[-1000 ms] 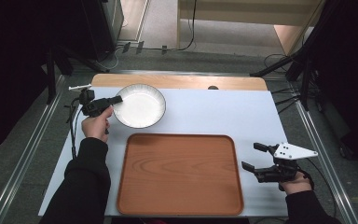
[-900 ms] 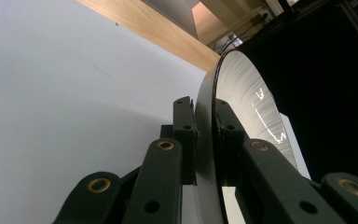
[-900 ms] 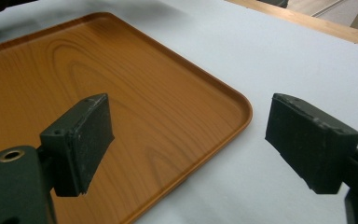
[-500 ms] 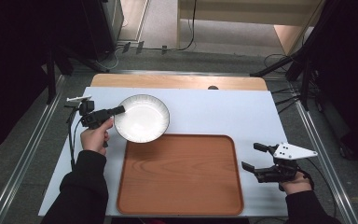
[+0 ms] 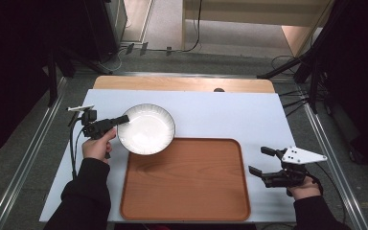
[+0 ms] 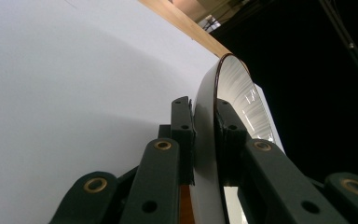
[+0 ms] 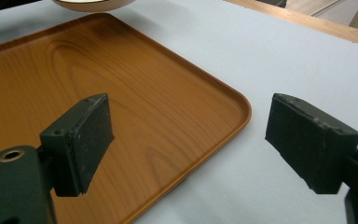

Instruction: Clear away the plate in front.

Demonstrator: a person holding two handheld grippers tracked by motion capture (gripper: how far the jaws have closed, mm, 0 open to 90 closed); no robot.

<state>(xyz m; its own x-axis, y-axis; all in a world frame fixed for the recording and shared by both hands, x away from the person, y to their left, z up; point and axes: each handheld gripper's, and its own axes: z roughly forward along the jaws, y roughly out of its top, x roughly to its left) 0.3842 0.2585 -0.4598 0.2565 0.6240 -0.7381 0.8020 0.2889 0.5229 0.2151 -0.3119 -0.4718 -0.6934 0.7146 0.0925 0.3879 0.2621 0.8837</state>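
Lab: dark stands [image 5: 311, 67], floor cables [image 5: 172, 48], white table [image 5: 230, 115].

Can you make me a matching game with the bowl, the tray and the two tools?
Things:
1. white bowl
2. wooden tray
3. left tool
4. right tool

States:
A. open, nothing between its jaws
B. lies flat on the white table, nothing resting in it
C. shut on a rim
D. held by its rim, partly over the tray's far left corner

Pairs: 1-D, 2-B, 3-C, 4-A
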